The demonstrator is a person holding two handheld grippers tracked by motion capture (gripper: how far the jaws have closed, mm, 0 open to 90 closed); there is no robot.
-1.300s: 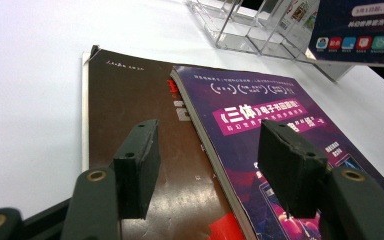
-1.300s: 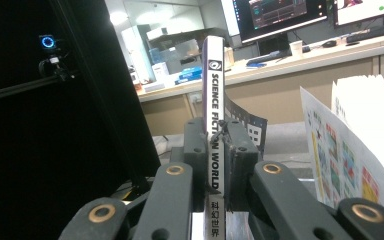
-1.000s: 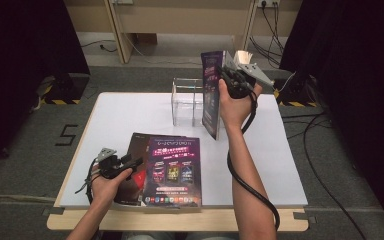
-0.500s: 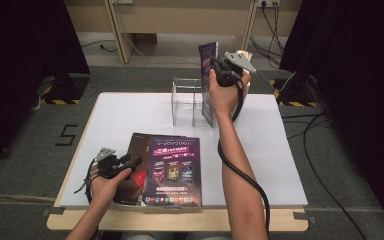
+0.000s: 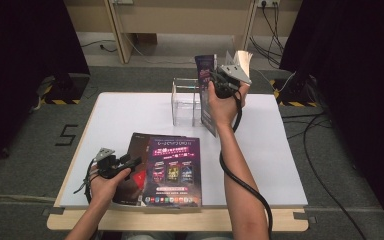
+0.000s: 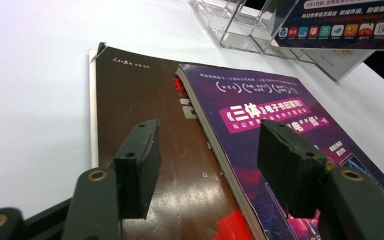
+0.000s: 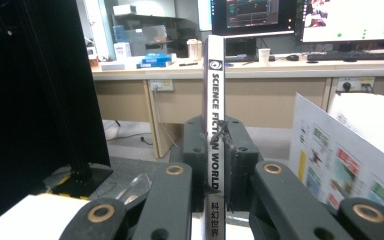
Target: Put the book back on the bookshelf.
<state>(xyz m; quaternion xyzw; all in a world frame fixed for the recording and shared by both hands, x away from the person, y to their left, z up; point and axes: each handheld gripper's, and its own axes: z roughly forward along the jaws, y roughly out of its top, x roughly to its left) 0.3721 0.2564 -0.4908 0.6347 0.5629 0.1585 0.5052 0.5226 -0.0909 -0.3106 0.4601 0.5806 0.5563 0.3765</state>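
My right gripper [image 5: 215, 82] holds a purple magazine [image 5: 206, 67] upright in the air, just right of a clear acrylic stand [image 5: 185, 102] at the back of the white table [image 5: 130, 115]. In the right gripper view the jaws of that gripper [image 7: 215, 137] are shut on the magazine's white spine [image 7: 215, 80], with pages [image 7: 350, 165] fanning out at right. My left gripper [image 5: 130, 162] lies at the front left over two flat magazines. In the left gripper view it [image 6: 212, 167] is open above a brown magazine [image 6: 145, 95] and a purple magazine [image 6: 280, 115] overlapping it.
The clear stand [image 6: 240, 25] has several upright slots. A wooden desk and cables [image 5: 290, 80] lie on the floor beyond the table's far edge. Black curtains flank both sides. Each gripper trails a black cable.
My right hand has carried the upright magazine left and slightly down, closer to the clear stand. The left hand and the flat magazines have stayed put.
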